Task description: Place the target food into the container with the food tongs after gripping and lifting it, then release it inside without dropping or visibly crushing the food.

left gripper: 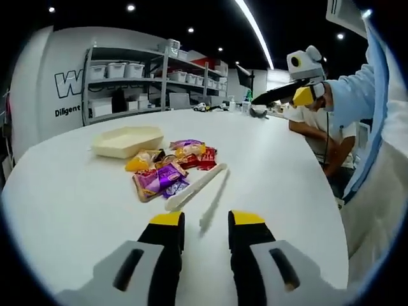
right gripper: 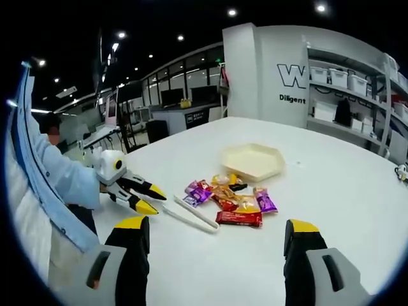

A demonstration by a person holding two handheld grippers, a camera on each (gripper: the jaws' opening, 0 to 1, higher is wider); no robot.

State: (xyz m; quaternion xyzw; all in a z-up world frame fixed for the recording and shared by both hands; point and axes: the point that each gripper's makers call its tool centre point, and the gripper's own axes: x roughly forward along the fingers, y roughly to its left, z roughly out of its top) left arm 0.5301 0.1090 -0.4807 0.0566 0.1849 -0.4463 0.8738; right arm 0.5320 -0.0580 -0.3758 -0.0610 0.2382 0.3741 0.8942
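The white tongs (left gripper: 194,189) lie slightly parted, gripping nothing, beside the snack packets (right gripper: 229,197) — themselves just short of the tray (right gripper: 252,160). The left gripper (left gripper: 207,224) hovers open at the handles; pickup comes next.

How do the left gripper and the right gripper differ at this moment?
The left gripper hangs low over the table, its tips near the white tongs; the right gripper is held further from them. The left gripper's jaws stand moderately apart; the right gripper's stand wide apart. Both are open, empty, and yellow-tipped.
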